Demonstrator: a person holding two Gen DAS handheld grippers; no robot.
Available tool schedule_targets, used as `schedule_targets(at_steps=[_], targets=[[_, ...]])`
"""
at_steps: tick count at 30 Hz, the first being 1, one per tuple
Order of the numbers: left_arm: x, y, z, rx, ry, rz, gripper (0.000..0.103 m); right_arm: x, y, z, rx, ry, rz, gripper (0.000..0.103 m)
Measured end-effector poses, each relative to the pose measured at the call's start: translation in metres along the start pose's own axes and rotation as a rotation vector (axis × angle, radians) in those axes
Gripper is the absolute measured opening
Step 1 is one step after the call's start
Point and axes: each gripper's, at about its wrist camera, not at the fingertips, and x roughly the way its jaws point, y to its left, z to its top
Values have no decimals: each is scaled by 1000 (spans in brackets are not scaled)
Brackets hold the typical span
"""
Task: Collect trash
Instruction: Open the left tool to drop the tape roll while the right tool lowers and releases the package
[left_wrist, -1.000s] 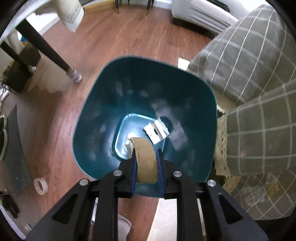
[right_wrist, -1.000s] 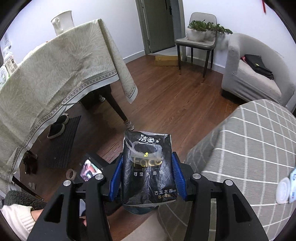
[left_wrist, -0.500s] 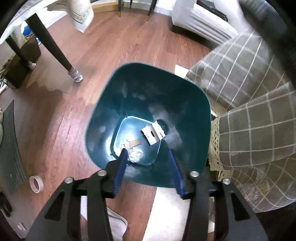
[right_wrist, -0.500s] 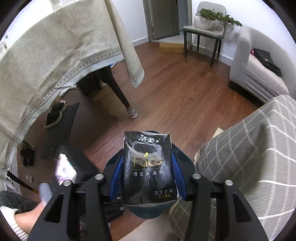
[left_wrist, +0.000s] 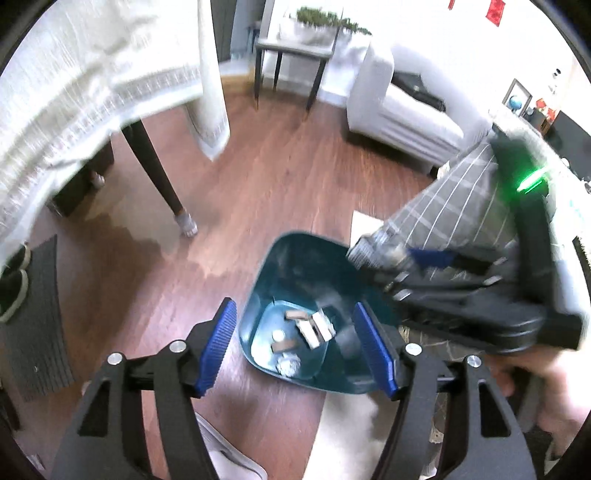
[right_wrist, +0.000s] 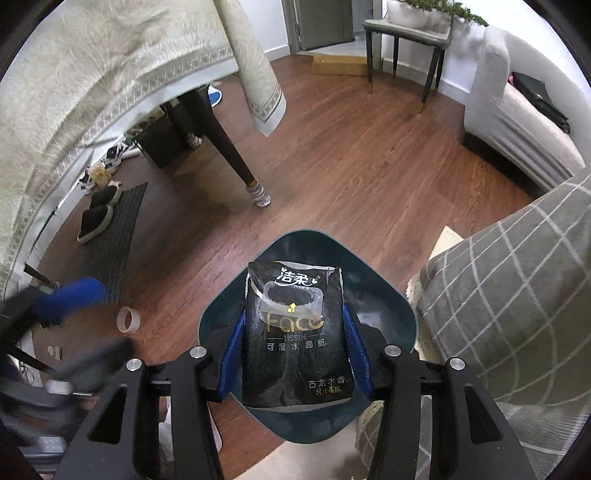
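Note:
A teal bin (left_wrist: 266, 295) stands on the wood floor and holds cardboard scraps (left_wrist: 314, 328) and a foil ball (left_wrist: 288, 365). My left gripper (left_wrist: 295, 347) hangs above the bin's near side. Its jaws are opening and nothing is between them. In the right wrist view my right gripper (right_wrist: 293, 319) is shut on a black tissue pack (right_wrist: 295, 332), held over the bin (right_wrist: 391, 295). The left wrist view shows that gripper (left_wrist: 402, 266) blurred over the bin's right rim. My left gripper (right_wrist: 88, 325) appears as a blur at the left of the right wrist view.
A tape roll (right_wrist: 128, 320) lies on the floor left of the bin. A dark table leg (right_wrist: 236, 155) and a hanging tablecloth (right_wrist: 110, 74) stand behind. A grey plaid sofa cushion (right_wrist: 517, 295) adjoins the bin's right. Slippers (right_wrist: 96, 218) sit on a mat.
My left gripper let go of the cardboard piece into the bin, opened and rose. My right gripper came down over the bin with the tissue pack still in it.

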Motion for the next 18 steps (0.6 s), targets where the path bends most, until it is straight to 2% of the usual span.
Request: schedule_targets(at_steps=[7,12,16,18], targets=[[-38,-2,17,-9,-99,19,64,38,4,-12,-3,91,-6,51],[-55,0,25,-10,-134,26,51,58,2,-22,8,136,-9,51],[-66,0,31,-25,-158,18,48,73,-2,-34,5,174,-25,51],[-72,1,34,-34,-174,12,43,78,-2,-37,-2,183,-32,51]])
